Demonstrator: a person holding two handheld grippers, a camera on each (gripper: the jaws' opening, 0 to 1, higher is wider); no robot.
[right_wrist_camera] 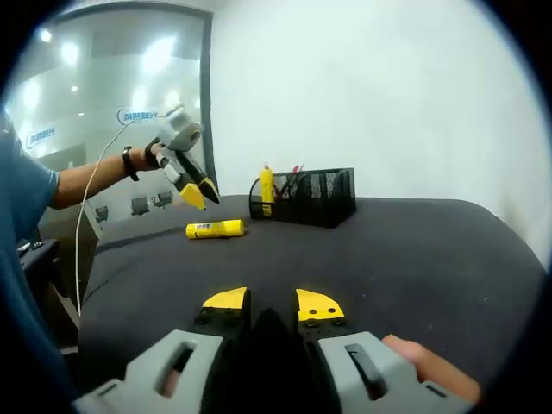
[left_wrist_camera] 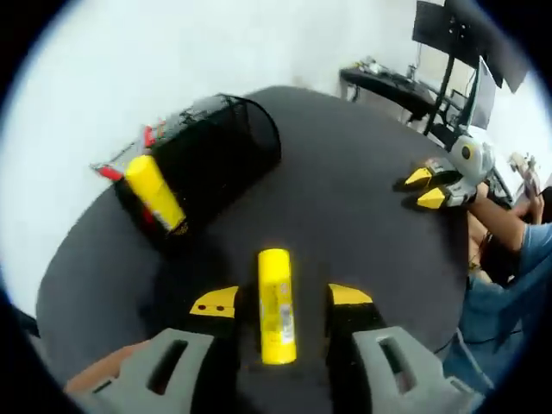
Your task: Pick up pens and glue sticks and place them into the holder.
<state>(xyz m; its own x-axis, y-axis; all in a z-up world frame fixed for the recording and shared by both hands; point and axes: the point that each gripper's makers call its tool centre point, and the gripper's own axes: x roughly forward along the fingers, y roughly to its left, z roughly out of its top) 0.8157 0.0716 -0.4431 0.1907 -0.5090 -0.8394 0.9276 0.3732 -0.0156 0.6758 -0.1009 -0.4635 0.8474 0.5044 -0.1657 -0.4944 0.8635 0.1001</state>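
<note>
Lying flat on the round black cloth-covered table (left_wrist_camera: 362, 207), the yellow plastic glue stick (left_wrist_camera: 276, 304) sits between the left gripper (left_wrist_camera: 281, 302)'s spread jaws, untouched, lined up for a pinch. At ten o'clock, the black wire-mesh holder (left_wrist_camera: 216, 151) already carries another yellow glue stick (left_wrist_camera: 155, 191) and red pens (left_wrist_camera: 149, 136). The right gripper (right_wrist_camera: 272, 306) rests low, parted, grasping nothing, probably waiting its turn.
</note>
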